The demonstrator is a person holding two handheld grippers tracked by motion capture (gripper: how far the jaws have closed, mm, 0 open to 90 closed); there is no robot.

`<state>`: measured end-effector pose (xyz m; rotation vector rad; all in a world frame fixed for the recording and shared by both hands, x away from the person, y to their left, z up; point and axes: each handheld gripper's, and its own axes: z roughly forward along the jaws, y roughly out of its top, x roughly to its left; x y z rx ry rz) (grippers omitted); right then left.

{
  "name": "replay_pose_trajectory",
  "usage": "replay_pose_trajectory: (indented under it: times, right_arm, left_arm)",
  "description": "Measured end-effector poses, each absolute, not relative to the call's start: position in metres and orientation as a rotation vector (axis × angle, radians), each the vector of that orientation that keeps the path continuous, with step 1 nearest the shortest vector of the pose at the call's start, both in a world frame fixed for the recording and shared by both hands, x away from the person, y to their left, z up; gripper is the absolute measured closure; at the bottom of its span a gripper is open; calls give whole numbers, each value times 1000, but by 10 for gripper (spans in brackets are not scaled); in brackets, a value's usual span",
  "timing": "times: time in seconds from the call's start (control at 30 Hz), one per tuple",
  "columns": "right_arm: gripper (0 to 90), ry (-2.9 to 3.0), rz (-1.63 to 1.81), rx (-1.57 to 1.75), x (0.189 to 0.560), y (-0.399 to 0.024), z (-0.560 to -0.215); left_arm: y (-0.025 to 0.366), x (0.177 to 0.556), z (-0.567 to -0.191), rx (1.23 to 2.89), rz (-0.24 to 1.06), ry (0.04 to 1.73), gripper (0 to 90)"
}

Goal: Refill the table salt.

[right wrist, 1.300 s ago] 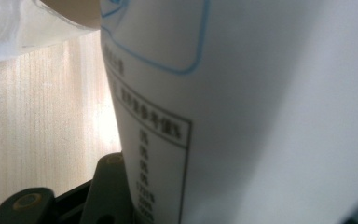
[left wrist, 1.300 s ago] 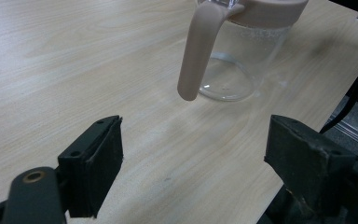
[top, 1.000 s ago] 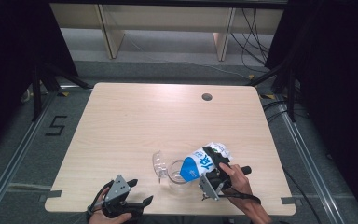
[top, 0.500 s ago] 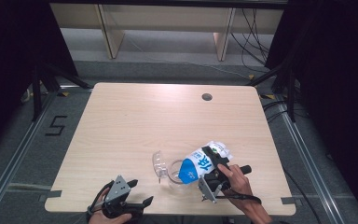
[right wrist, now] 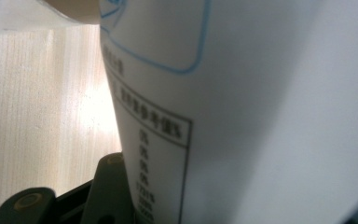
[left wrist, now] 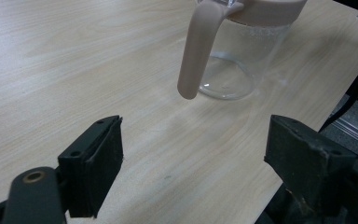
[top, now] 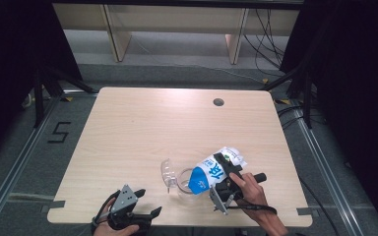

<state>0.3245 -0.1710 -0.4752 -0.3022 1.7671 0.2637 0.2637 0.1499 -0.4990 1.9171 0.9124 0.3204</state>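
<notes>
A white and blue carton lies tilted, its blue end low over the mouth of a clear glass pitcher near the table's front edge. My right gripper is shut on the carton, whose printed side fills the right gripper view. The pitcher has a beige rim and a beige handle and stands upright. My left gripper rests open at the front edge, left of the pitcher. Bare wood lies between its pads. Whether anything pours, I cannot tell.
The wooden table has a round cable hole at the back right. Grey tape marks its front corners. A "5" mark is on the floor at the left. Cables and shelf legs stand behind the table.
</notes>
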Motion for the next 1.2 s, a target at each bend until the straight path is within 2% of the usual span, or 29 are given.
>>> replay_pose_trajectory:
  times: [1.2]
  right_arm:
    - [552, 1715, 167, -390, 326, -171, -471]
  left_arm:
    - [150, 263, -499, 1921, 318, 908, 186]
